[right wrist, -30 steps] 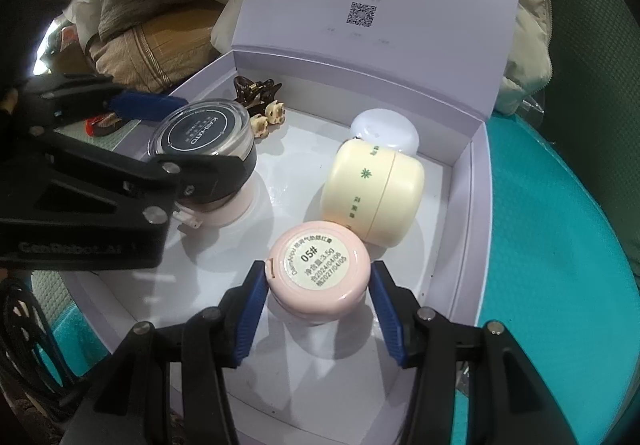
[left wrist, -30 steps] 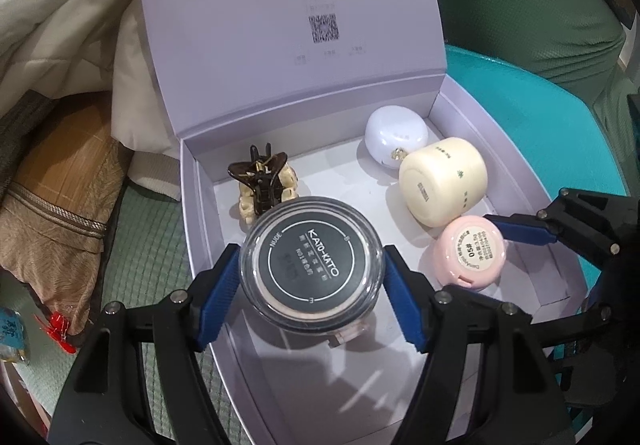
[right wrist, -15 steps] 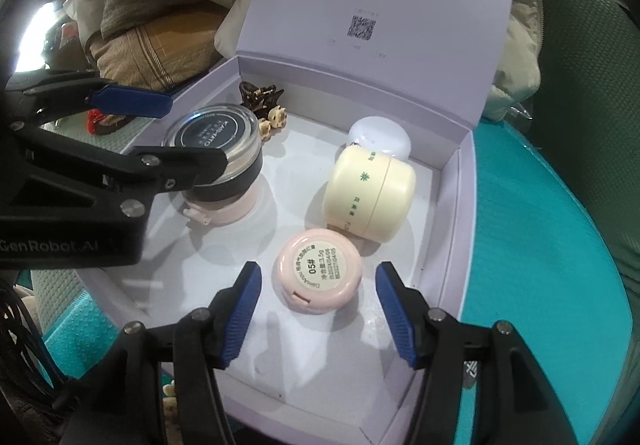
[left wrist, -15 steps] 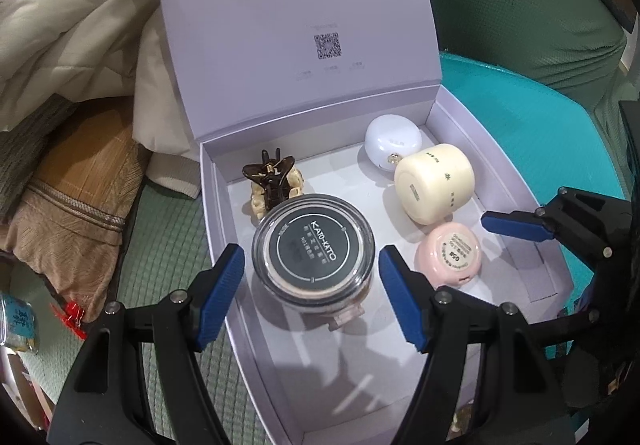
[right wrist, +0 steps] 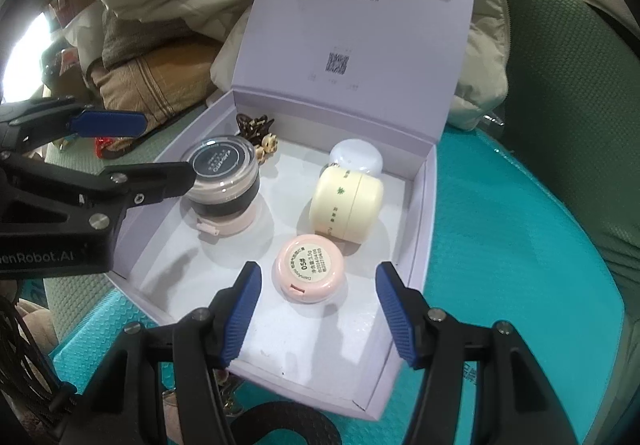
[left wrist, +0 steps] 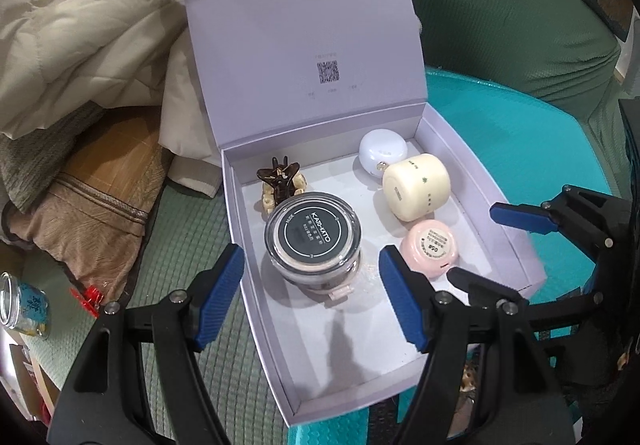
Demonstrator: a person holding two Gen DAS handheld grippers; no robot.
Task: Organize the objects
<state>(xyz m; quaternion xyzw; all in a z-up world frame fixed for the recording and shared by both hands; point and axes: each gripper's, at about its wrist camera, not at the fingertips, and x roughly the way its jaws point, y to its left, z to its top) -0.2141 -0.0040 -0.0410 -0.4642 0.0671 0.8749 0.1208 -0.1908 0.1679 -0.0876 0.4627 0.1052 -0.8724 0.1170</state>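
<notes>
An open lilac gift box (left wrist: pixel 256 309) (right wrist: pixel 420 229) holds a black-lidded powder jar (left wrist: pixel 313 241) (right wrist: pixel 222 175), a small pink compact (left wrist: pixel 431 247) (right wrist: pixel 309 269), a cream jar on its side (left wrist: pixel 416 192) (right wrist: pixel 346 205), a white round case (left wrist: pixel 382 153) (right wrist: pixel 356 157) and a brown hair clip (left wrist: pixel 279 177) (right wrist: pixel 254 127). My left gripper (left wrist: pixel 312 299) (right wrist: pixel 132 149) is open and empty, just short of the powder jar. My right gripper (right wrist: pixel 318 315) (left wrist: pixel 484 245) is open and empty, just short of the pink compact.
The box lid (left wrist: pixel 304 25) stands upright at the back. The box sits on a teal mat (right wrist: pixel 520 285). Beige clothing (left wrist: pixel 80 45) is piled at the left. A small glass jar (left wrist: pixel 20 305) and a red clip (left wrist: pixel 90 295) lie at the far left. A green chair (right wrist: pixel 560 85) is at the right.
Both grippers opened, releasing the powder jar and the pink compact into the box, then drew back and up. Both objects now rest on the box floor.
</notes>
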